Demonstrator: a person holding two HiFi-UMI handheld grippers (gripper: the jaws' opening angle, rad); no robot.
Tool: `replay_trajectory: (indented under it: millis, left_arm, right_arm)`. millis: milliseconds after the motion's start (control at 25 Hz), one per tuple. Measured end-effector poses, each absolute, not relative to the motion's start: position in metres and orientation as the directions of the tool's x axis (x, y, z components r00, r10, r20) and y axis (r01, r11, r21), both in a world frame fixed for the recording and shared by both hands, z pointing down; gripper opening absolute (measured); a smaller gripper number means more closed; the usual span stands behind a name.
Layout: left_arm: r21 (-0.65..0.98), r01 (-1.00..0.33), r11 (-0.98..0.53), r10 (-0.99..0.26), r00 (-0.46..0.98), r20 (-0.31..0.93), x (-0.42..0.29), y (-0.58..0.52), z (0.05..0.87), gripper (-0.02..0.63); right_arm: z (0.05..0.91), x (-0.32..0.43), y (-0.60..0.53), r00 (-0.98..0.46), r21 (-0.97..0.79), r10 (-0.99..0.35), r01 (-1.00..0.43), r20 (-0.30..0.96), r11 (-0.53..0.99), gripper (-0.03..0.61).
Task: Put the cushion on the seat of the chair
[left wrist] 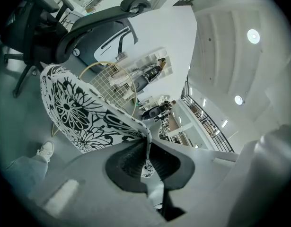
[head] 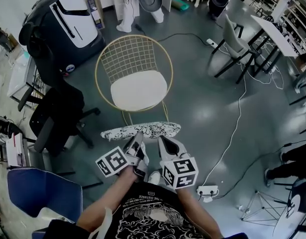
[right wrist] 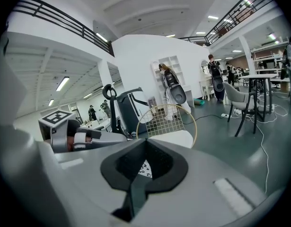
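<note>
Grip status: your left gripper (left wrist: 146, 141) has its jaws nearly together, pinching the cushion (left wrist: 74, 108) by its near edge. Your right gripper (right wrist: 145, 143) is closed on the same edge just beside it, and only a sliver of the black-and-white print shows between its pads. Cushion is in the air, roughly flat in the head view, just short of the chair (head: 139, 89) and not on its white seat. Chair is gold wire with a round back, on a glossy grey floor (head: 202, 108). Black office chair (head: 58, 113) is to your left. White cable (head: 237, 118) crosses the floor to your right. Only the left gripper view shows the cushion's floral face. Only the right gripper view shows an upper-level railing (right wrist: 55, 13).
</note>
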State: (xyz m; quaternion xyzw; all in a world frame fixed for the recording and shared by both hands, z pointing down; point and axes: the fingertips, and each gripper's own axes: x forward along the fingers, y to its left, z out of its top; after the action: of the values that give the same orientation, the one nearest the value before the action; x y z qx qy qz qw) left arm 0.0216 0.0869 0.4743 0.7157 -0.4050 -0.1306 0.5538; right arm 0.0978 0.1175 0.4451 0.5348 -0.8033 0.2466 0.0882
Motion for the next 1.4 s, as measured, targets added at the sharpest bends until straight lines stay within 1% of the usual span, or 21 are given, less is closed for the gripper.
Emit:
replay_trajectory:
  millis: [360, 640, 1240, 1400]
  left_arm:
    - [0.903, -0.429, 0.004, -0.704, 0.64, 0.307, 0.027, 0.037, 0.497, 0.015]
    - [0.914, -0.4, 0.06, -0.681, 0.653, 0.33, 0.034, -0.011, 0.512, 0.014]
    - [0.92, -0.381, 0.09, -0.635, 0.69, 0.347, 0.034, -0.116, 0.526, 0.015]
    - [0.928, -0.364, 0.075, -0.63, 0.704, 0.327, 0.033, -0.14, 0.523, 0.015]
  right_arm:
    - [0.459, 0.102, 0.058, -0.414, -0.307, -0.789, -0.904, 0.455, 0.297, -0.002]
    - [0.473, 0.103, -0.002, -0.418, -0.316, -0.765, -0.903, 0.49, 0.291, -0.002]
    - [0.472, 0.095, -0.107, -0.383, -0.298, -0.768, -0.919, 0.513, 0.26, -0.002]
    - [0.47, 0.091, -0.119, -0.366, -0.282, -0.769, -0.927, 0.524, 0.249, -0.002]
